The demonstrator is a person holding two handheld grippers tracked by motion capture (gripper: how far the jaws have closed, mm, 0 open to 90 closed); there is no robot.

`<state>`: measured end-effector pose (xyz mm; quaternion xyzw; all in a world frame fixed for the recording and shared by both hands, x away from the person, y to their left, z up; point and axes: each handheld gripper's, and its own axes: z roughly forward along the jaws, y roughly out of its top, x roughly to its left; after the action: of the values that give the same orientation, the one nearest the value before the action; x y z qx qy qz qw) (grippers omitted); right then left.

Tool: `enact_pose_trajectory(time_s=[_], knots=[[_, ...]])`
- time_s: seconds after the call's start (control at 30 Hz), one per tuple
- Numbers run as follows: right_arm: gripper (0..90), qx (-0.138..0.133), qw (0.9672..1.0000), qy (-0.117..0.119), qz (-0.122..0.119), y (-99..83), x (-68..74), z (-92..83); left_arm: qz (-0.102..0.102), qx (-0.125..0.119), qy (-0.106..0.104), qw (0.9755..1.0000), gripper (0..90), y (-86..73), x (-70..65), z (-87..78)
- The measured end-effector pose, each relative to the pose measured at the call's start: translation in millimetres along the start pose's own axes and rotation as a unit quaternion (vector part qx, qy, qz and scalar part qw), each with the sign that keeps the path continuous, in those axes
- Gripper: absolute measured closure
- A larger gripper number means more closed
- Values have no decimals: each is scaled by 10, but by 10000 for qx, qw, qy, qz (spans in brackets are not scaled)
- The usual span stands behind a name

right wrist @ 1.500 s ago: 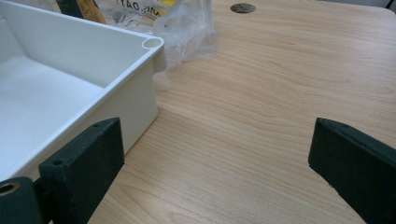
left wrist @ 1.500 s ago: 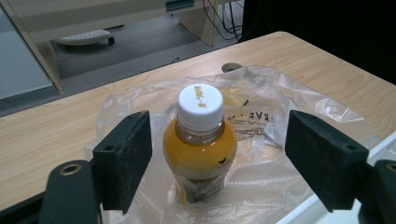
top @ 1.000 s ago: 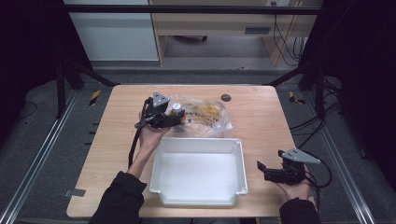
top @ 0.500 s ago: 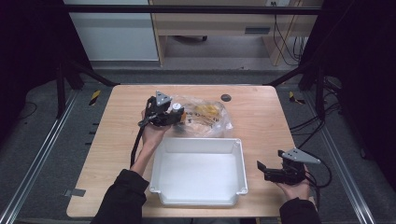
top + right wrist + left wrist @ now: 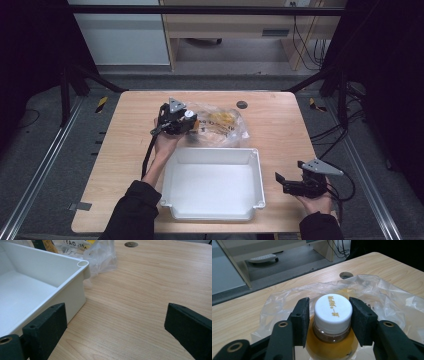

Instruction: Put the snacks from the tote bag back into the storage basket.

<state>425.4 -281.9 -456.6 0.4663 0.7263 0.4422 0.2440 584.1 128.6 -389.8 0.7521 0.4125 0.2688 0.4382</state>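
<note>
The left gripper is clamping the white cap of a bottle of amber drink above the plastic bag at the far side of the surface. The right gripper is waiting wide apart, right of the white tray, which looks unfilled; likely everything remains to be moved.

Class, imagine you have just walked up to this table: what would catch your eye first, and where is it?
Probably the white-capped bottle of amber liquid, flanked at its cap by the left gripper over a clear plastic bag at the table's far middle. Next, the empty white bin at the near edge, with the right gripper open beside it.
</note>
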Motion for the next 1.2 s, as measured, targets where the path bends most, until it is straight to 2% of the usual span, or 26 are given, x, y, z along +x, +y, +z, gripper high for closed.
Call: enact_pose_trajectory(time_s=[0.1, 0.27, 0.4, 0.67, 0.93, 1.2], knots=[[46, -1, 10000, 3, 1, 0, 0, 0, -42, -14, -27, 10000, 535, -4, -7, 19], [46, -4, 10000, 2, 7, 1, -1, -2, 14, -13, 4, 10000, 557, -7, -26, 46], [46, -5, 10000, 1, 4, 1, 0, 2, -67, -33, -18, 10000, 574, -7, -16, 55], [45, -7, 10000, -1, 5, 1, -1, 1, -37, -77, 2, 10000, 582, -8, -18, 65], [45, -3, 10000, -3, 3, 2, -4, 2, -110, -154, 96, 9998, 584, -7, -21, 85], [45, -5, 10000, 0, 5, 4, -6, 2, -63, -107, 176, 9998, 585, 19, -4, 57]])
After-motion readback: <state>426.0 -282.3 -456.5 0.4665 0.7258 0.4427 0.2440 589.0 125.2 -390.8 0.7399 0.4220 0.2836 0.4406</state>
